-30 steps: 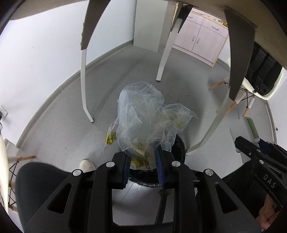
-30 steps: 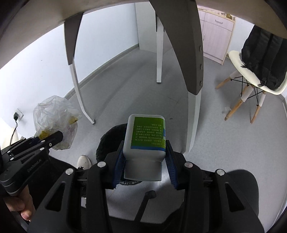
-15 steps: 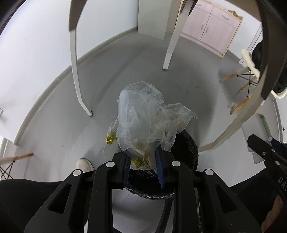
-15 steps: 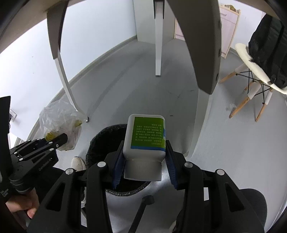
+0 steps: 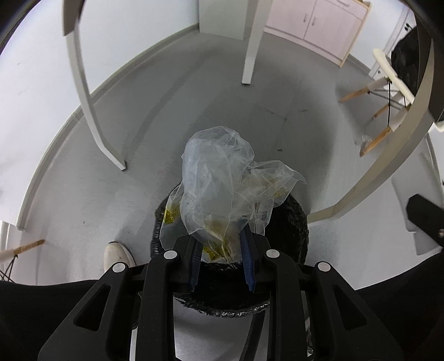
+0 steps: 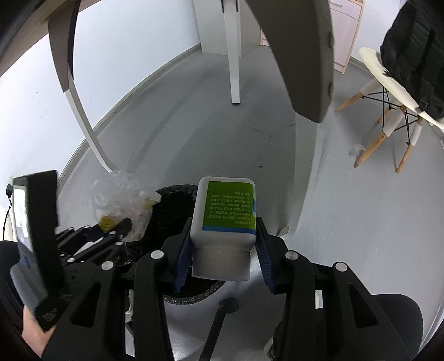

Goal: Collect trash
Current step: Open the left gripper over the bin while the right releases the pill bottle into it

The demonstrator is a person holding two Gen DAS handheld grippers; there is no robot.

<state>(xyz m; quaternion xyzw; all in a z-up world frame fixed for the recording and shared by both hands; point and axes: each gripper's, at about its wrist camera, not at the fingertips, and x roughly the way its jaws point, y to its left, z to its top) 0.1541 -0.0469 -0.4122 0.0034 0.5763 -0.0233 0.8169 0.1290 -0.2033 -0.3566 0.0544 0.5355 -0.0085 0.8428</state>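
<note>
My left gripper (image 5: 220, 244) is shut on a crumpled clear plastic bag (image 5: 222, 180) with yellow scraps inside, held right over a black-lined trash bin (image 5: 291, 230) on the grey floor. My right gripper (image 6: 223, 244) is shut on a white bottle with a green label (image 6: 226, 208), cap toward me, over the same bin (image 6: 172, 205). The left gripper (image 6: 111, 230) with its bag (image 6: 122, 194) shows at the left of the right wrist view, over the bin's left rim.
White table legs (image 5: 91, 111) stand around the bin. A white chair with wooden legs (image 6: 388, 111) carrying a black backpack (image 6: 416, 50) stands at the right. A white shoe (image 5: 116, 254) is left of the bin. Pink cabinets (image 5: 319, 25) line the back wall.
Both grippers have moved forward and down toward the bin. The bag and the bottle now hang over its opening. Both stay gripped.
</note>
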